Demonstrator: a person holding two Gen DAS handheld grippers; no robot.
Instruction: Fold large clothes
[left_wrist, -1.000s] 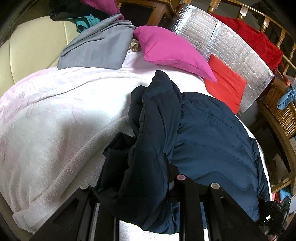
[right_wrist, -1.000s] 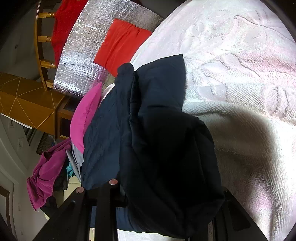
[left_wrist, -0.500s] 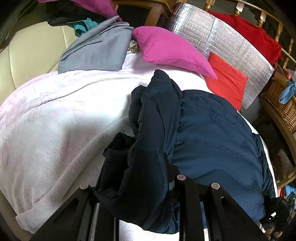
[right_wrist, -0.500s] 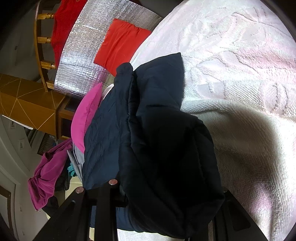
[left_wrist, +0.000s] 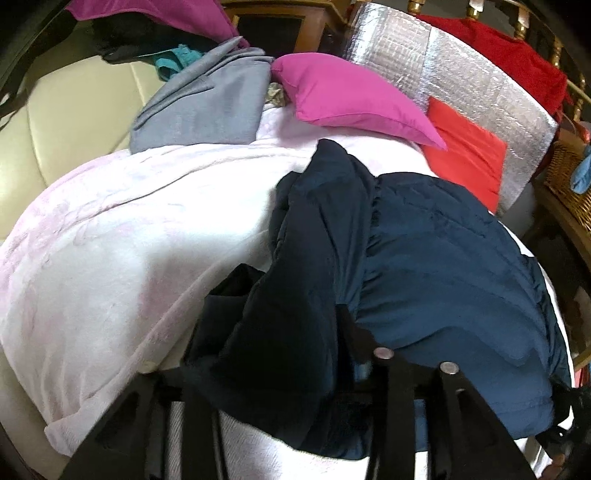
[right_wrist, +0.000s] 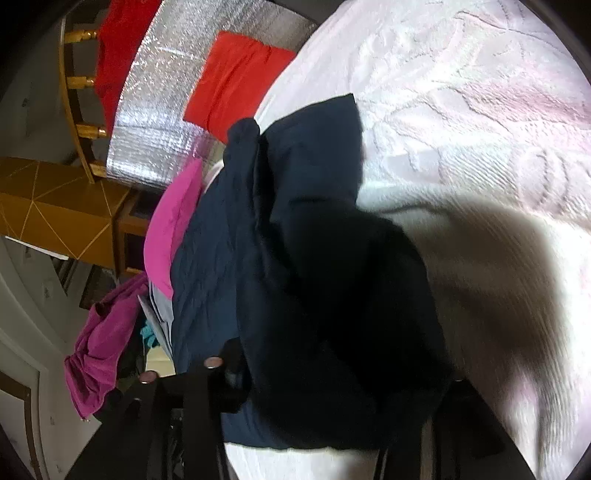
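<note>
Both jaws have just been opening, left gripper (left_wrist: 266, 373) and right gripper (right_wrist: 332, 376) part-spread with dark navy padded jacket (left_wrist: 443, 266) fabric between them; grip unclear, fold probably being released.

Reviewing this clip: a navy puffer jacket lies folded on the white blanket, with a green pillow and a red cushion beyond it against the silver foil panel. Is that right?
Not quite: the pillow is magenta, not green, as the left wrist view shows. The rest holds: the navy puffer jacket lies folded on the white blanket, with the red cushion beyond it against the silver foil panel.
</note>
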